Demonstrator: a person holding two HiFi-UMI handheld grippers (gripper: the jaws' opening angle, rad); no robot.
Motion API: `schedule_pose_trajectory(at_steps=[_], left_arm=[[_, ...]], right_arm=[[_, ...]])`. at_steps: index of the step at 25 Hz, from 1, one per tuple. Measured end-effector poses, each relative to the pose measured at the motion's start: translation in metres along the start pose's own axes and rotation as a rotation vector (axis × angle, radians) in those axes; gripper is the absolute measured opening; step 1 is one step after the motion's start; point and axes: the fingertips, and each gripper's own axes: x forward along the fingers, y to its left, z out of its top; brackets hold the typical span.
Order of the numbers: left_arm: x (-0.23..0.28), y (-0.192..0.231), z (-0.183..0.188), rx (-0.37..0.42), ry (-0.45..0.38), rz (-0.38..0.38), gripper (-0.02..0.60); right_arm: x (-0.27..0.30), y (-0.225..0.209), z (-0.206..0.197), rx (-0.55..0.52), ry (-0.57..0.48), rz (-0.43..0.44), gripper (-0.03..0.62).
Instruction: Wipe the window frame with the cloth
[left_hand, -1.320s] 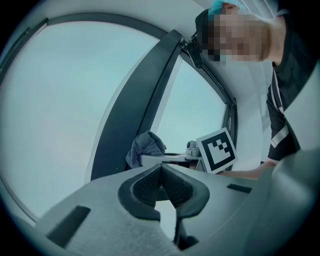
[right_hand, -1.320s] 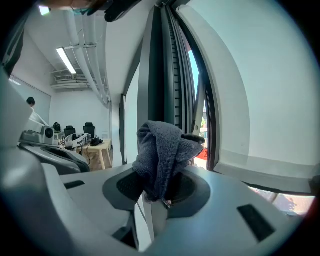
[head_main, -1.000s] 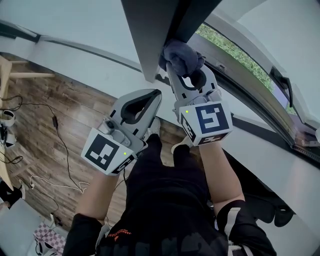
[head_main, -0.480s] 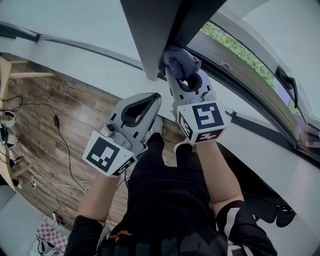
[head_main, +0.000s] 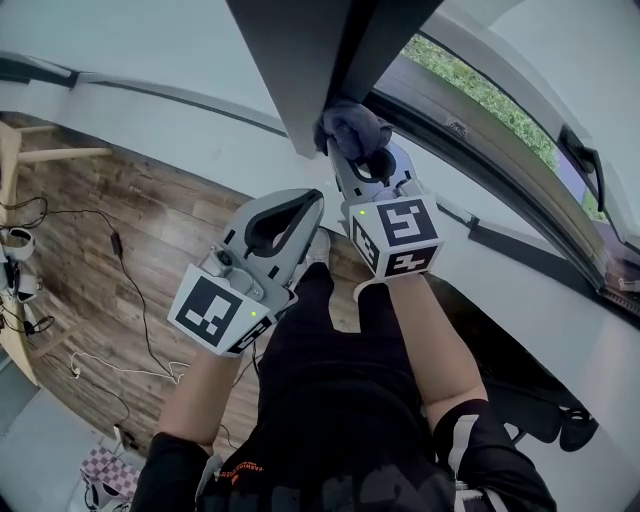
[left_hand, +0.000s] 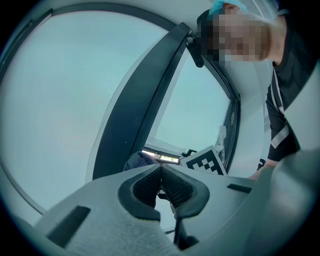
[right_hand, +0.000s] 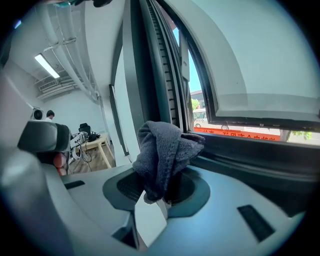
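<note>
The cloth (head_main: 352, 126) is pinched in my right hand-held gripper (head_main: 348, 150) and pressed against the dark window frame (head_main: 385, 40). I think I should slide it along the frame with steady pressure and without loosening the pinch. My left hand-held gripper (head_main: 312, 200) is just beside, pressed together on nothing. The red banner (right_hand: 240, 134) outside has white writing, too small to read.

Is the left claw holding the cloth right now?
No, the left claw is shut on nothing, while the cloth sits pinched in the right claw.
</note>
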Motion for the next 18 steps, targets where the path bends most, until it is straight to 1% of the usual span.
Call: schedule_pose_trajectory(at_steps=[7,18], left_arm=[[0.002,0.003,-0.01,-0.003,0.028,-0.004,0.02],[0.006,-0.001,-0.013,0.0,0.043,-0.019,0.02]], right_arm=[[0.009,-0.006,-0.02,0.03,0.028,-0.008,0.11],[0.008,-0.011,-0.03,0.041,0.038,-0.021,0.11]])
